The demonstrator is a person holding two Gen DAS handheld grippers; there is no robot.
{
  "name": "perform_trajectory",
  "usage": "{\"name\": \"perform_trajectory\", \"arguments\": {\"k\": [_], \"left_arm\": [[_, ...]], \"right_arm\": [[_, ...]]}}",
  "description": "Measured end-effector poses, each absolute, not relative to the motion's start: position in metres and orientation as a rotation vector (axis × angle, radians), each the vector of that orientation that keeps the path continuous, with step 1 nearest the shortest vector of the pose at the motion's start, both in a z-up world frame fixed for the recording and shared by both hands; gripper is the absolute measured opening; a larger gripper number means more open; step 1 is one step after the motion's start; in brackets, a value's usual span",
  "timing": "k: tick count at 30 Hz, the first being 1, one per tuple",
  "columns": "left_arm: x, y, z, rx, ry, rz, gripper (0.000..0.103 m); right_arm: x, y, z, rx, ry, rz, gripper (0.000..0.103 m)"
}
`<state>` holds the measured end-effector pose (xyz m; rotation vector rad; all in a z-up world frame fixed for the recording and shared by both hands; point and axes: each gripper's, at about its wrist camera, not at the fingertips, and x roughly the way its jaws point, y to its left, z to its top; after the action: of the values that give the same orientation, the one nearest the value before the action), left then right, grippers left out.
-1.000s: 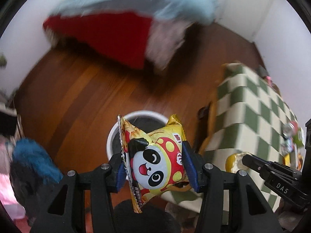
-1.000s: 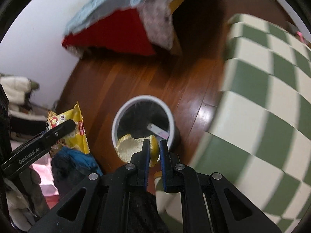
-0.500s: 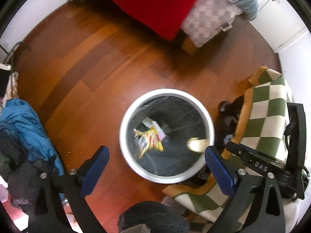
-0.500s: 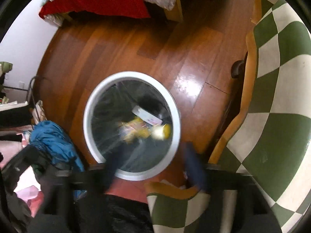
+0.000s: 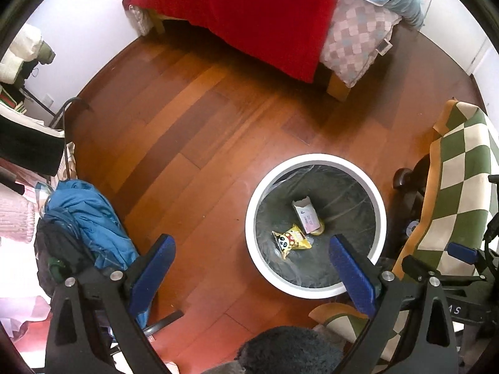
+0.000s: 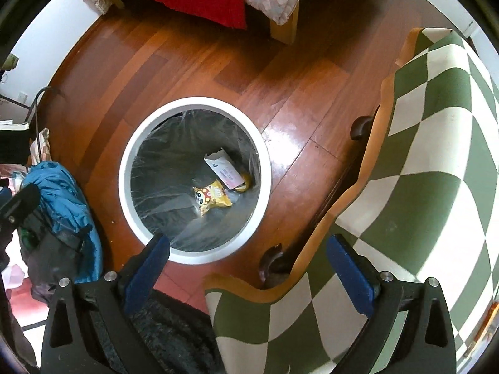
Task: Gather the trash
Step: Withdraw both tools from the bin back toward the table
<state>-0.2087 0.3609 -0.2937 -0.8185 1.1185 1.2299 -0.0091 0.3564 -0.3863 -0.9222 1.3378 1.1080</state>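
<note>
A wooden floor of reddish-brown boards fills most of both views, with white walls at its far edge. At the top stands a bed on pale wooden legs, draped in a red sheet with a checked pink-grey blanket hanging off its corner and a light blue cover above. To the right, a green-and-cream checked cloth with an orange border hangs over a surface, its edge falling just beside the bin; dark rounded feet show under it. On the left a blue jacket lies heaped with darker clothing.

A round white-rimmed trash bin lined with a clear bag stands on the floor between the jacket and the cloth. At its bottom lie a yellow panda snack packet, a white paper carton just beside it, and a small yellow scrap partly under the carton's lower end.

The left gripper hangs above the floor and the bin's near-left rim, its blue-padded jaws spread wide and holding nothing. The right gripper hangs above the bin's near rim and the cloth's edge, jaws likewise spread wide and empty. A dark fuzzy shape sits at the bottom of each view between the jaws.

Open floor lies between the bin and the bed; the gap between bin and cloth is narrow.
</note>
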Motion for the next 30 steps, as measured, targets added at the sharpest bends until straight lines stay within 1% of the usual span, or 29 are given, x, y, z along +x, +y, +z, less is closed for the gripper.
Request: {"name": "perform_trajectory", "arguments": {"k": [9,16,25,30], "left_arm": [[-0.204,0.345,-0.270,-0.766,1.101,1.227,0.100],[-0.204,0.322,-0.238,-0.725,1.055,1.224,0.100],[-0.207,0.284,-0.184,-0.682,0.953,1.223,0.100],[-0.205,0.257,-0.153,-0.653,0.904,1.205,0.100]], "right_arm": [[-0.012,0.340,-0.349,-0.870,1.305,1.133,0.102],[-0.014,0.317,-0.296,-0.797,1.231,1.183,0.102],[-0.002,0.258,-0.222,-0.614,1.198,1.236,0.102],[0.015,0.211,-0.185,-0.450,1.217,1.263,0.102]]}}
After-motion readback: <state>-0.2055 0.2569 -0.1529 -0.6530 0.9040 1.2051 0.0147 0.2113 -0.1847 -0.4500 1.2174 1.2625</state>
